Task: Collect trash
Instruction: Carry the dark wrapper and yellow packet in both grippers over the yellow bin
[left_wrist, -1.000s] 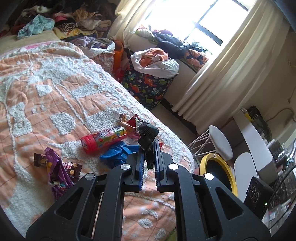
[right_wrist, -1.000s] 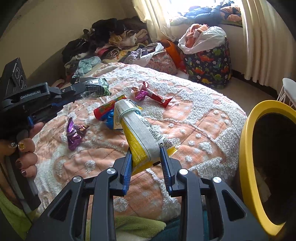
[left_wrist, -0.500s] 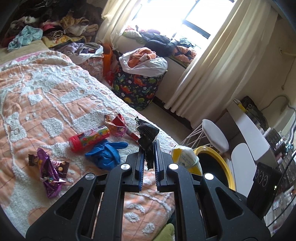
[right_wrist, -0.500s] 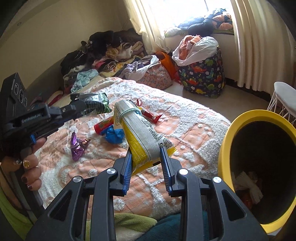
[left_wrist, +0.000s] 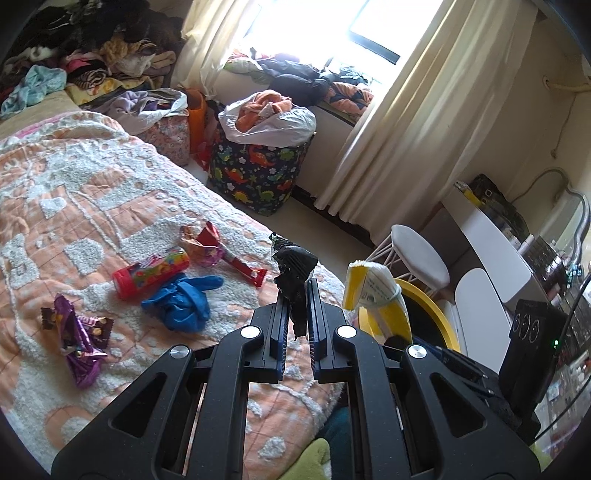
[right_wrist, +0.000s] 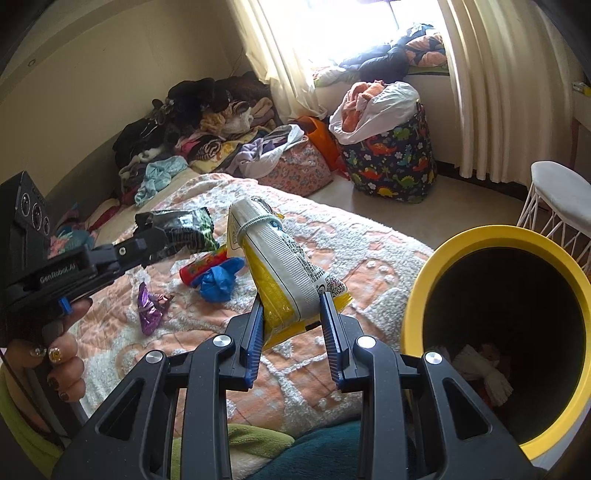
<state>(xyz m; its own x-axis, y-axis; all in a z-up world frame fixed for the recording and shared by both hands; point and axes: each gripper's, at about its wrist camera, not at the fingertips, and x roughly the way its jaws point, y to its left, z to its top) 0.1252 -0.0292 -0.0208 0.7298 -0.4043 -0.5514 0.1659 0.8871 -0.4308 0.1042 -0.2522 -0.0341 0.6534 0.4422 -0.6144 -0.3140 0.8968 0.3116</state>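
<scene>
My left gripper (left_wrist: 296, 286) is shut on a crumpled black wrapper (left_wrist: 293, 266), held above the bed's edge; the right wrist view shows the same black wrapper (right_wrist: 181, 230) at the left. A rolled yellow-and-white snack bag (right_wrist: 284, 269) is clamped in my right gripper (right_wrist: 291, 299), just left of the yellow trash bin (right_wrist: 417, 288). The snack bag (left_wrist: 373, 295) also shows in front of the bin's rim (left_wrist: 436, 310). On the orange bedspread (left_wrist: 74, 192) lie a red tube (left_wrist: 151, 271), a blue glove (left_wrist: 181, 301), a purple wrapper (left_wrist: 79, 343) and a red wrapper (left_wrist: 221, 251).
A dinosaur-print hamper (left_wrist: 258, 170) stuffed with a bag of clothes stands by the curtain (left_wrist: 391, 122). Clothes pile (right_wrist: 207, 122) up at the bed's far end. A white wire stool (right_wrist: 554, 203) is behind the bin, which holds some crumpled trash (right_wrist: 480, 369). A hand (right_wrist: 55, 362) grips the left tool.
Both grippers have risen and swung toward the yellow bin with their loads. The bin's mouth now fills the right side of the right wrist view, and the snack bag has entered the left wrist view.
</scene>
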